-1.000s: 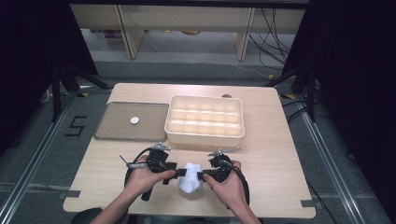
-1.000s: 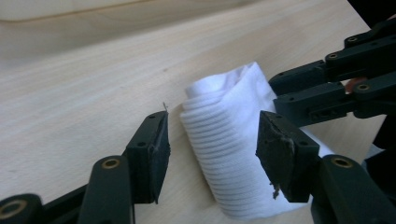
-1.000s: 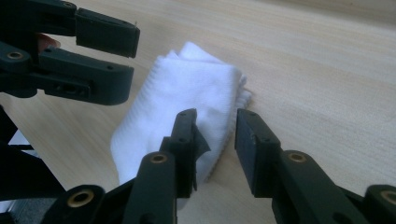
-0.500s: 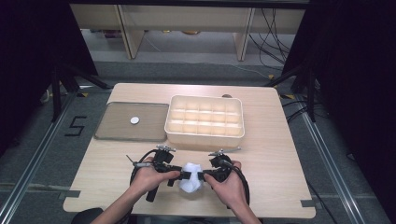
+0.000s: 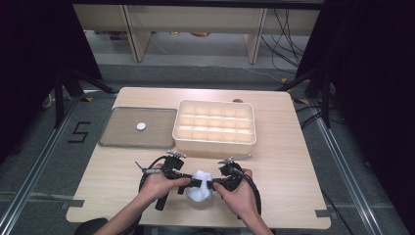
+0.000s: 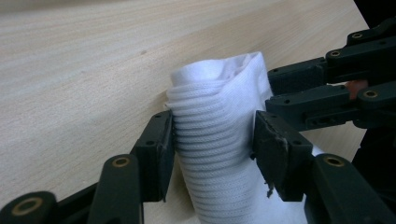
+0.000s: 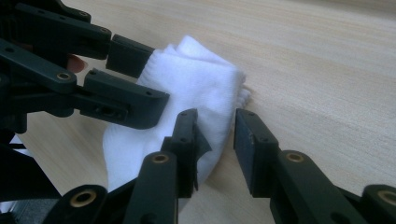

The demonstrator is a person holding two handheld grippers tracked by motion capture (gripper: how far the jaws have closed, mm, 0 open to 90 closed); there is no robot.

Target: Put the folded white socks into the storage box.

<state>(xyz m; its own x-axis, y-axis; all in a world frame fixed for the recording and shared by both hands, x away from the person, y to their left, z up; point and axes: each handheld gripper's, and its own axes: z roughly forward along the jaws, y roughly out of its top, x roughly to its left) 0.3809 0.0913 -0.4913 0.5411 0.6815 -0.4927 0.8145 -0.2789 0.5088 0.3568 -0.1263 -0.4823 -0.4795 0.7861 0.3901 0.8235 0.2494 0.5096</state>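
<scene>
On the pale wooden desk (image 5: 293, 161), two hands bring a left black claw (image 5: 188, 182) and a right black claw (image 5: 214, 185) together on a crumpled white cloth bundle (image 5: 199, 192) at the near edge. Behind them stands a cream plastic compartment box (image 5: 214, 128), with a flat grey tray (image 5: 125, 134) carrying a small white disc (image 5: 141, 126) to its left.

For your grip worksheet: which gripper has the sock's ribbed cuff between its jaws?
The left gripper: its jaws, just closing, press the ribbed cuff; the right gripper straddles a smooth fold.
</scene>
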